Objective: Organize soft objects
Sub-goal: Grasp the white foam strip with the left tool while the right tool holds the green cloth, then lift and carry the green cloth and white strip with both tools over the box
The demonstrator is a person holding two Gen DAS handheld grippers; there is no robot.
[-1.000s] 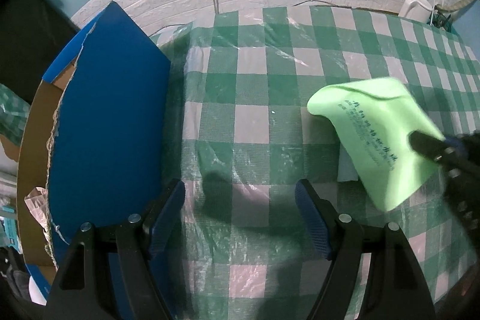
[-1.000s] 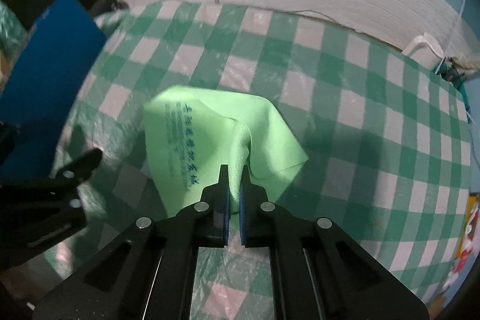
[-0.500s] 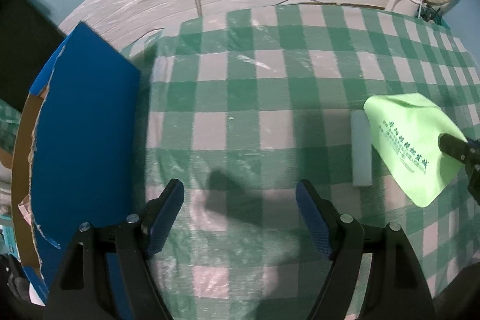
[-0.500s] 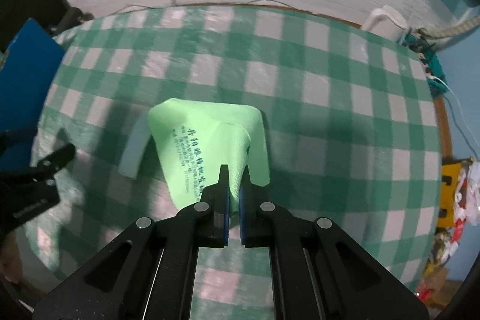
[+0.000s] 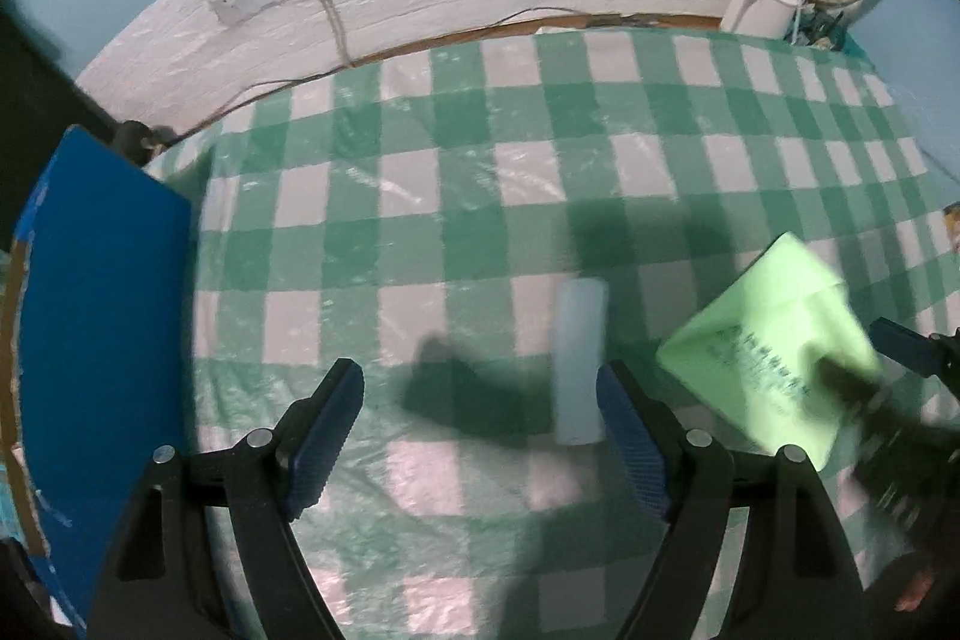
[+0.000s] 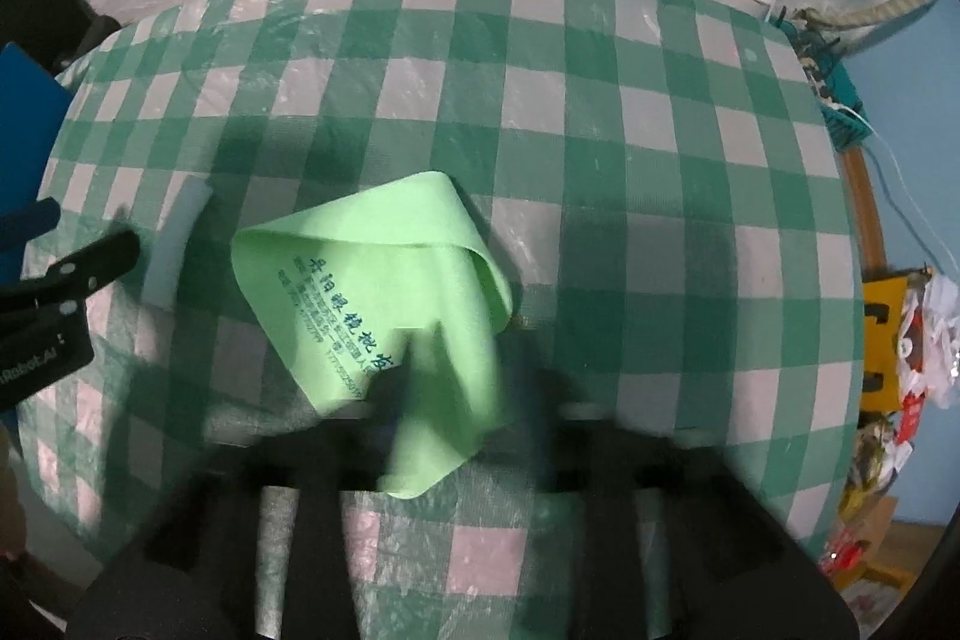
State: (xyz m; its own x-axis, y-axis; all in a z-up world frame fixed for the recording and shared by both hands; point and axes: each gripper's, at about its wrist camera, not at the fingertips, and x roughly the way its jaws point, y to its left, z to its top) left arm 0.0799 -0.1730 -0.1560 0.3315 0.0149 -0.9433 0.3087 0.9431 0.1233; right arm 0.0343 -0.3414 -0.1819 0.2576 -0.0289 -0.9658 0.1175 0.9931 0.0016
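green cloth (image 6: 384, 292) lies loosely folded on the checked tablecloth (image 6: 600, 160). right gripper (image 6: 456, 388) jaws opening, cloth between them. left gripper (image 5: 480, 436) wide, empty. pale strip (image 5: 579, 358) untouched; sorting barely begun.

Right gripper (image 6: 462, 394): jaws clamped on a raised pinch of the green cloth (image 6: 384, 292) a second ago, now opening and blurred, with the cloth's near corner lying loose between them, no pad seen pressing it. Green cloth: formerly lifted and draped from the pinch, now slumped on the checked tablecloth (image 6: 630, 196), one edge folded over, printed text facing up. Left gripper (image 5: 480, 436): view shifted away from the blue box (image 5: 102, 316), so a pale strip (image 5: 579, 358), absent a second ago, lies just beside its right finger; jaws slightly wider.
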